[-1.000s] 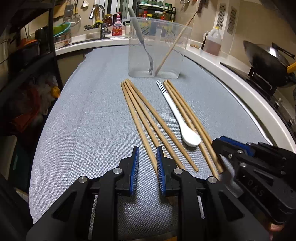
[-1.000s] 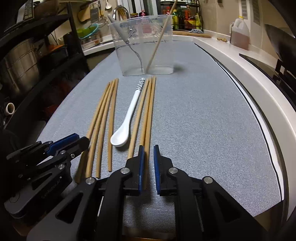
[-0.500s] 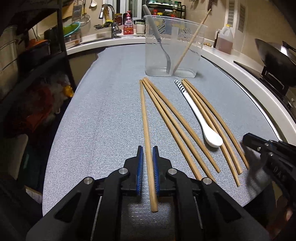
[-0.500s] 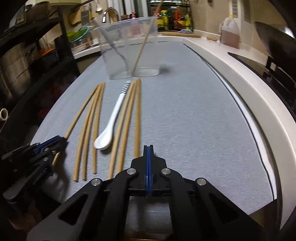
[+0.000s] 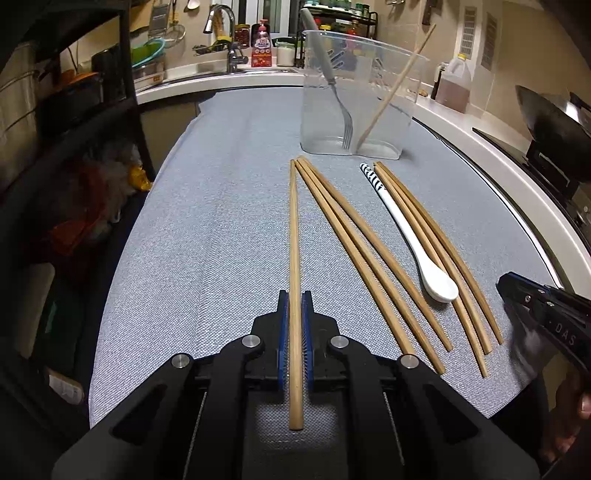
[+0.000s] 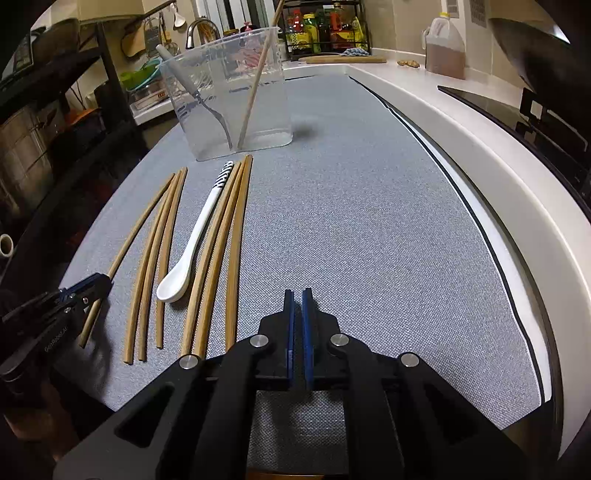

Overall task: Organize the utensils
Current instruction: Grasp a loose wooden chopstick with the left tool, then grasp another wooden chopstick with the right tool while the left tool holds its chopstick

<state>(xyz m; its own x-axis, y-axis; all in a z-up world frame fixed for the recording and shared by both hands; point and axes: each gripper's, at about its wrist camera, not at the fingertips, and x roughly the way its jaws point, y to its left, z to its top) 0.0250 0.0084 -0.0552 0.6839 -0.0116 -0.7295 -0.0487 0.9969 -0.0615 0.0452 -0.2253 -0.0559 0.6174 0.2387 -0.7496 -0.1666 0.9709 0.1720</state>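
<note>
left claw [image 5: 295, 306] clamped on one chopstick [image 5: 294, 236] near its butt, tip toward 12 o'clock at the tub [image 5: 354, 92]. light, stiff, smooth wood; likely to pivot from an end grip. right claw [image 6: 298, 306] nearly closed, empty, over bare tabletop [image 6: 369, 229].

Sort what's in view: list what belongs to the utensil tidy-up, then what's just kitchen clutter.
Job:
left gripper clamping one chopstick
six loose chopsticks on the mat
white spoon
clear container holding a fork and a chopstick
right gripper

Clutter:
oil jug
wok
faucet
spice rack
</note>
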